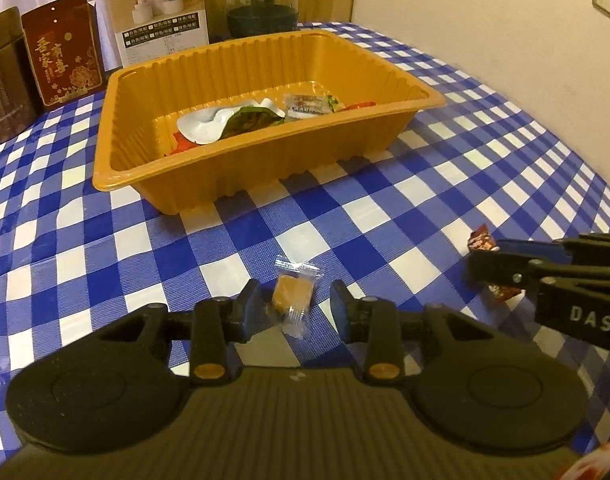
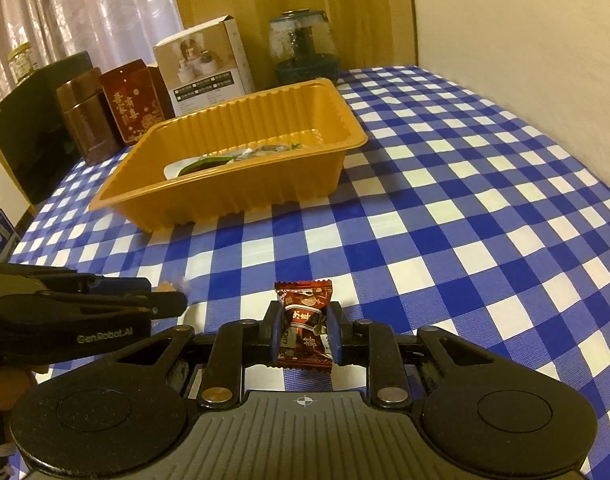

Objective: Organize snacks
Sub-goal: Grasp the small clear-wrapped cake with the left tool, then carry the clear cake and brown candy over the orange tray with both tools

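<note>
Blue-and-white checked cloth (image 1: 425, 184) covers the table you are working on. Your right gripper (image 2: 305, 334) is clamped on a dark red wrapped snack (image 2: 307, 320), held just above the cloth. Your left gripper (image 1: 293, 306) stands partly open around a clear-wrapped orange candy (image 1: 291, 294) lying on the cloth, pads not touching it. Beyond both sits the orange tray (image 1: 241, 176), already holding several packets. Behind it stand a brown tin (image 1: 5, 76), a red box (image 1: 65, 48) and a white carton (image 1: 161, 12).
</note>
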